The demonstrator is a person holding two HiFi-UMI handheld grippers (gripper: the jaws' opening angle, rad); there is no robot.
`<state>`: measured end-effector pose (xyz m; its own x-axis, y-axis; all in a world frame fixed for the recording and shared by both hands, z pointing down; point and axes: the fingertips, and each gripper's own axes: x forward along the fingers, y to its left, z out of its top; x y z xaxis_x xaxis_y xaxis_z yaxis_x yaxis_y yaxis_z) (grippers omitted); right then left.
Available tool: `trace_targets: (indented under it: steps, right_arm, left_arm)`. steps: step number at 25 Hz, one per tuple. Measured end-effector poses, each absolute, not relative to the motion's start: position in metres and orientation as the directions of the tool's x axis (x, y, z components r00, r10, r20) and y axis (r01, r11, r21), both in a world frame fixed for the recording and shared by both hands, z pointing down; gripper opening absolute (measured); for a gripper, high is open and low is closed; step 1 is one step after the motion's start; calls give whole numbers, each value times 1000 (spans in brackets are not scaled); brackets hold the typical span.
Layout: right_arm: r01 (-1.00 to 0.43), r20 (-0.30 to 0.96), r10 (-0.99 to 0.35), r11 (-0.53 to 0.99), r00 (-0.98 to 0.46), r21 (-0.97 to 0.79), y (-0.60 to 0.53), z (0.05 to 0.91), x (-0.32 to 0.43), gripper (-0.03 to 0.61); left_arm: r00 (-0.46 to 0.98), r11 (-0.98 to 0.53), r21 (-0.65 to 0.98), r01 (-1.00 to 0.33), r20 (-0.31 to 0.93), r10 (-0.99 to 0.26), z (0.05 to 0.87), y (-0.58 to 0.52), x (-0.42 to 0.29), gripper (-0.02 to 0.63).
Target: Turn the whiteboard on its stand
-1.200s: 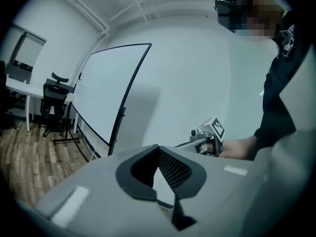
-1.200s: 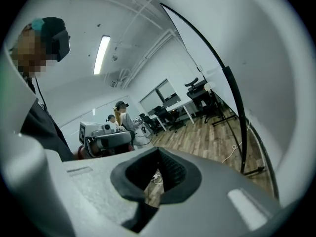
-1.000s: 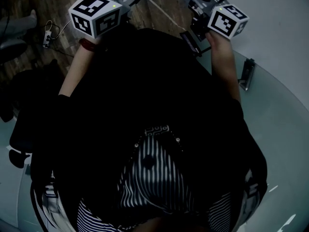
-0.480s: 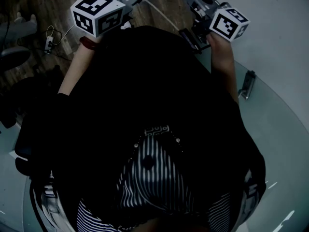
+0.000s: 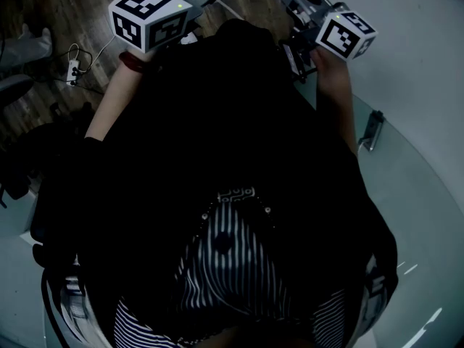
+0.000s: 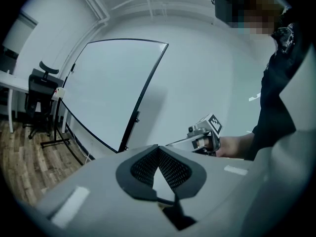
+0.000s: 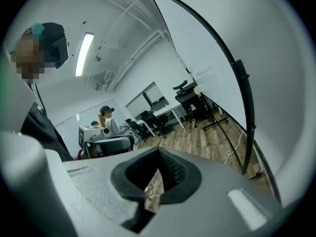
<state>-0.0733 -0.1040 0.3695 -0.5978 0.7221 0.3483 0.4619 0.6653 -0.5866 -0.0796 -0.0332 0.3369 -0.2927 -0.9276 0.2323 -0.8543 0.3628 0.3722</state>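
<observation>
Both arms reach forward and sit well apart; left hand (image 5: 134,60) and right hand (image 5: 330,64) each hold a gripper just under its marker cube; forearms bare below dark sleeves; red band (image 5: 130,65) on the left wrist.

Left gripper (image 6: 158,149): jaws closed tip to tip, nothing between the pads; nose tilted slightly down; it looks across at the right gripper, which shows in its view held level in the right hand, to the right of the board's post.

Right gripper (image 7: 159,152): jaws closed, nothing gripped, only wood floor (image 7: 207,142) visible through the gap behind the tips; also angled slightly down, facing back toward the left hand's side.

Whiteboard (image 6: 111,88): upright on its stand, black-framed, face blank; it stands ahead of the person, on the left of the left gripper view and on the right of the right gripper view; stand post (image 6: 140,100) runs along its edge with a small clamp on it; both grippers are near the board but apart from it.

Background: office chair (image 6: 39,93) by a desk; seated person (image 7: 106,120) further back in the room.
</observation>
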Motion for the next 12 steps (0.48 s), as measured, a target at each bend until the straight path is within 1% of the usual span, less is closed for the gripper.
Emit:
trace_targets:
  steps: [5,12]
  right_arm:
    - [468,335,721,664,-606,-583,-105,368,-80,2]
    - [502,314,742,644,-592,-577,-106,363,-100,2]
  left_arm:
    - [-261,334,351,-875,240,-935,336,-36,-78,0]
    - [-309,371,316,-873,230,-923,322,-36,-93,0]
